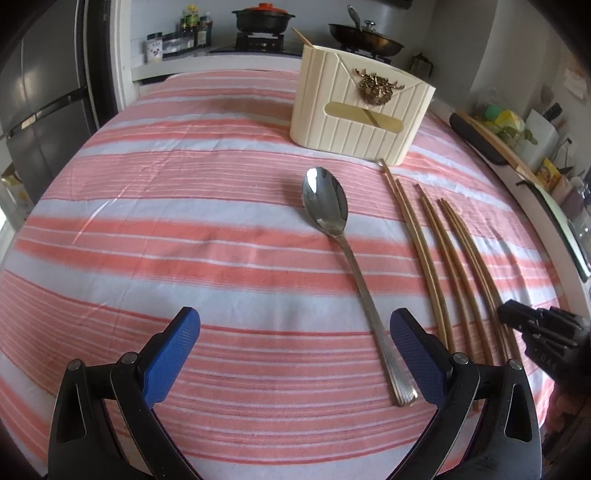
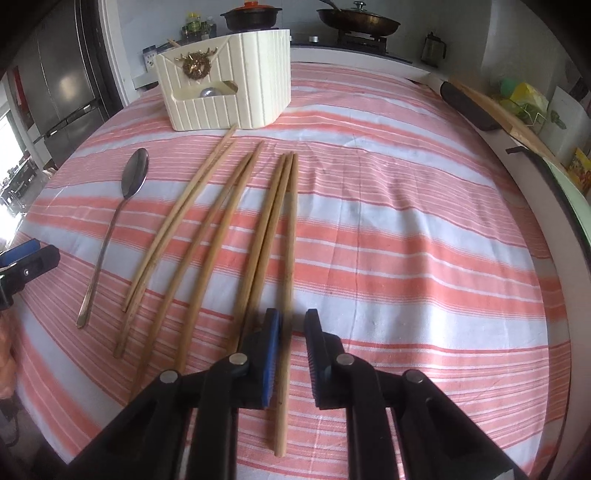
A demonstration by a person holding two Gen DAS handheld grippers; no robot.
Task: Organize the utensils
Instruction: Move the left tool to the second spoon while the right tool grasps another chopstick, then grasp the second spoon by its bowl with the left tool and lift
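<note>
A steel spoon (image 1: 334, 236) lies on the striped cloth, its handle end just inside my left gripper's right finger. My left gripper (image 1: 295, 325) is wide open and empty. Several wooden chopsticks (image 1: 436, 258) lie to the spoon's right. In the right wrist view the spoon (image 2: 122, 206) is at the left and the chopsticks (image 2: 229, 221) fan across the middle. My right gripper (image 2: 292, 325) is partly open, its jaws either side of the rightmost chopstick (image 2: 288, 295), not closed on it. A cream utensil holder (image 1: 360, 114) stands at the back, also in the right wrist view (image 2: 225, 79), with a spoon and chopstick inside.
The table has a pink and white striped cloth (image 1: 184, 221). Behind it are a stove with a black pot (image 1: 263, 18) and a pan (image 1: 365, 37). A fridge (image 1: 40, 92) stands left. A shelf with boxes and a dark tray (image 2: 469, 107) runs along the right edge.
</note>
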